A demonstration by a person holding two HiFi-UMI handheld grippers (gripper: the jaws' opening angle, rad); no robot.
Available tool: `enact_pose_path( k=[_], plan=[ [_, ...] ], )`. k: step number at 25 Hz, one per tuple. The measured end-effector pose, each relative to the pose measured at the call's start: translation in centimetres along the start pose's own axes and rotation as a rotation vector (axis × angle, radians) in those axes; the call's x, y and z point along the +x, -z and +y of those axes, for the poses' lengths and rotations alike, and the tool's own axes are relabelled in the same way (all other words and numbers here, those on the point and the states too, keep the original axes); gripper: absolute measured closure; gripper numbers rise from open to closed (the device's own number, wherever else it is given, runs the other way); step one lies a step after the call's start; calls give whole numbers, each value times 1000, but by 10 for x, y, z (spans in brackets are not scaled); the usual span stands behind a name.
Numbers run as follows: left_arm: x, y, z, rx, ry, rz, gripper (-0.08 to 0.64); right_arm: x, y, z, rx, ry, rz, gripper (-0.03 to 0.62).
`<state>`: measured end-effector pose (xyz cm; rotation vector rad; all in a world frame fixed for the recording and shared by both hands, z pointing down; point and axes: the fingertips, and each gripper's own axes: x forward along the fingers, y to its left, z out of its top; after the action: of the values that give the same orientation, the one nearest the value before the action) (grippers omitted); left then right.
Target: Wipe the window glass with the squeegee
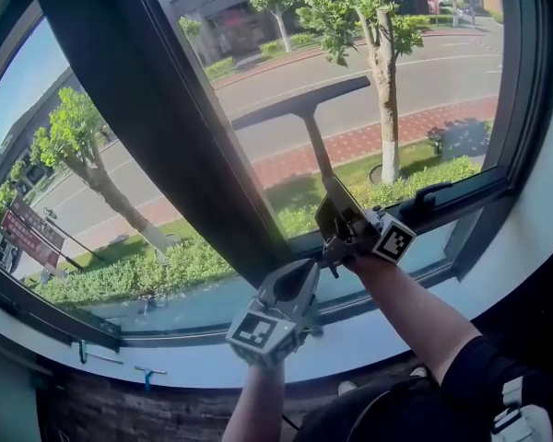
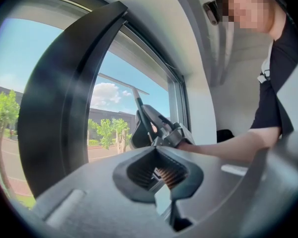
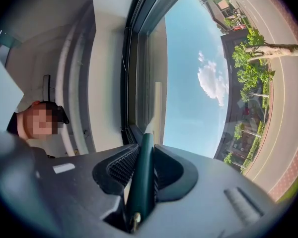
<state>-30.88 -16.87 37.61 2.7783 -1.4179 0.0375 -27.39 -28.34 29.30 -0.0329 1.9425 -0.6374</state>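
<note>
The squeegee [image 1: 313, 141] has a dark T-shaped blade resting against the window glass [image 1: 433, 72], and its handle runs down into my right gripper [image 1: 335, 208]. That gripper is shut on the handle. In the right gripper view the dark green handle [image 3: 142, 175] sits clamped between the ribbed pads, pointing up along the pane [image 3: 198, 68]. My left gripper [image 1: 298, 274] hangs lower and to the left, near the sill, with its jaws together and nothing between them. The left gripper view shows the squeegee [image 2: 137, 99] and the right gripper [image 2: 161, 125] ahead of the left gripper [image 2: 159, 175].
A thick dark window frame bar [image 1: 166, 127] crosses diagonally left of the squeegee. A dark window handle [image 1: 426, 199] sits at the lower frame to the right. The white sill [image 1: 387, 325] runs below, with small blue-green clips [image 1: 147, 373] at lower left.
</note>
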Motion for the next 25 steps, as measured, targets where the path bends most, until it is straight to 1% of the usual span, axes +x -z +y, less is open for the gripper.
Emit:
enact_pose_path(
  k=[1,4,6,11,16,22,25],
  plan=[
    [-2,1,0,-3,-4,5,558,-3,2,0,17,10,-7,493],
    [-8,2,1,-13,-28,19,558,-19,9,-6,-20,2,9,492],
    [-10,4,2,-18,-42,30,558,-27,12,-8,-25,4,9,492],
    [-13,15,4,-26,-47,49,557,-13,20,17,-44,41,39,492],
    [-11,24,5,-37,-46,77,558,-66,28,-23,-9,81,26,492],
    [-3,34,-1,-43,8,66,558,-87,35,-28,-1,123,43,492],
    [1,39,-2,-55,4,73,558,-103,38,-33,16,152,36,492]
  ],
)
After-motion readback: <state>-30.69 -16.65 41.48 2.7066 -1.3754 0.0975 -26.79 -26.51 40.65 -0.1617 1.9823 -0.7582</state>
